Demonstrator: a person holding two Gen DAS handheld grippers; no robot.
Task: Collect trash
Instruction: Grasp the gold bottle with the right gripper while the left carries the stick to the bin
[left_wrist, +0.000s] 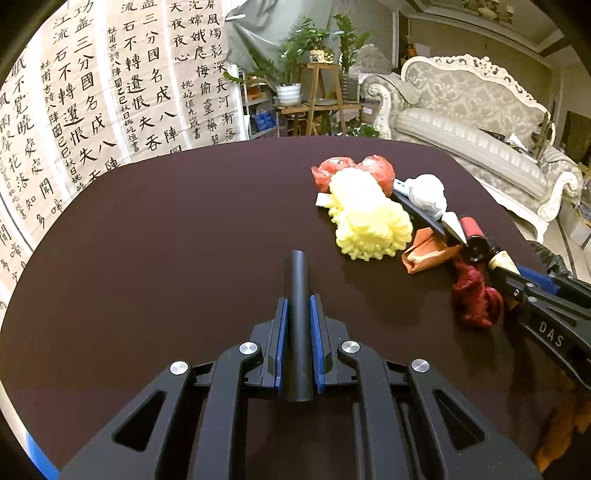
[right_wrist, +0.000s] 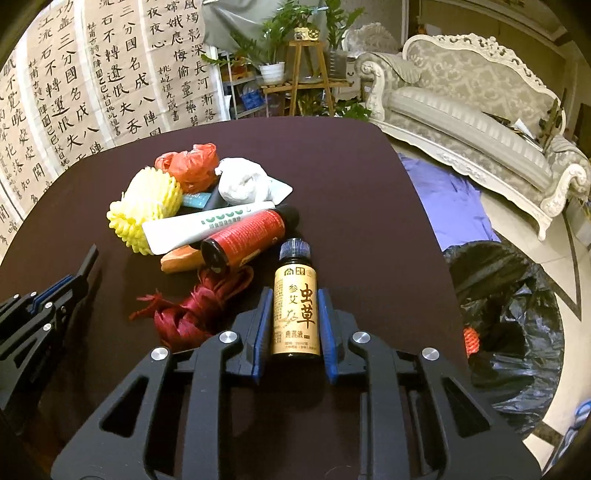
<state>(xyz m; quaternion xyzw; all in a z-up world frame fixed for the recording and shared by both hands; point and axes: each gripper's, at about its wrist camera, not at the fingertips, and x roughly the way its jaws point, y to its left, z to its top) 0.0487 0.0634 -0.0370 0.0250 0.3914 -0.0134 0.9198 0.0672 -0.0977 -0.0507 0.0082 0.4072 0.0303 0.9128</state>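
Trash lay heaped on the dark table (left_wrist: 155, 229), ahead and to the right of the left gripper (left_wrist: 298, 306). That claw was pinching a black tube (left_wrist: 297, 295) between its blue pads (left_wrist: 281, 332), the tube running forward along the fingers and sticking out past their tips. The right gripper (right_wrist: 294, 306) was clamped on a small amber bottle (right_wrist: 296, 310) with a tan label and a dark ribbed cap; the bottle lay lengthwise between the blue pads, cap pointing away from the claw.

Just ahead of the right claw's tips lay a dark bottle with a red label (right_wrist: 251, 236) on its side, and to the front left a tangle of red ribbon (right_wrist: 199, 310) rested on the table, close beside the left finger. Farther forward and left sat a white tube (right_wrist: 199, 229), a yellow foam net (right_wrist: 147, 206), an orange plastic bag (right_wrist: 190, 166), a crumpled white wad (right_wrist: 242, 182) and an orange scrap (right_wrist: 181, 260), all touching or overlapping in one pile.

Off the table's edge, to the right of the right claw, a bin lined with a black bag (right_wrist: 517, 332) stood open on the floor, with something orange-red inside.
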